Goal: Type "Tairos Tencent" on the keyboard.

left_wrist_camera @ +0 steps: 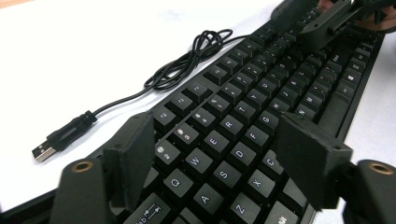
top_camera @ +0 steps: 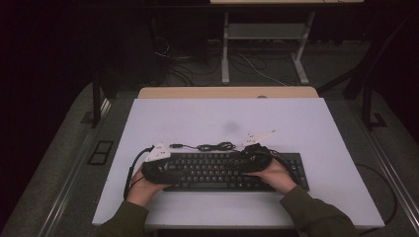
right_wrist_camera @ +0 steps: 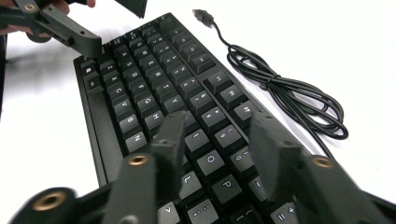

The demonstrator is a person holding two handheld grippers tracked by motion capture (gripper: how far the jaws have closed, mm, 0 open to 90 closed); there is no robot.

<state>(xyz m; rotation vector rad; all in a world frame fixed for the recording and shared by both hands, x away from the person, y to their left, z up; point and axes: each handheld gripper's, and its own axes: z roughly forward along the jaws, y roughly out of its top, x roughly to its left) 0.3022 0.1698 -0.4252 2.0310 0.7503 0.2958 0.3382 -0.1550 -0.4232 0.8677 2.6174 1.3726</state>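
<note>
Olive sleeves [top_camera: 316, 212], black brass-screwed claws [left_wrist_camera: 215, 158]

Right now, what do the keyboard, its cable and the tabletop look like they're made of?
The keyboard looks like black plastic: matte keycaps with printed white letters, slightly glossy on top. The cable seems rubber- or vinyl-coated, smooth and black, lying in loose bundled loops, ending in a plug with a shiny metal tip. The tabletop is a plain white matte sheet; board or laminate, I can't tell which.

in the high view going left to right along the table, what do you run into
left gripper over the black keyboard's left end → black USB plug → coiled black cable → right gripper over the keyboard's right half → bare white tabletop
</note>
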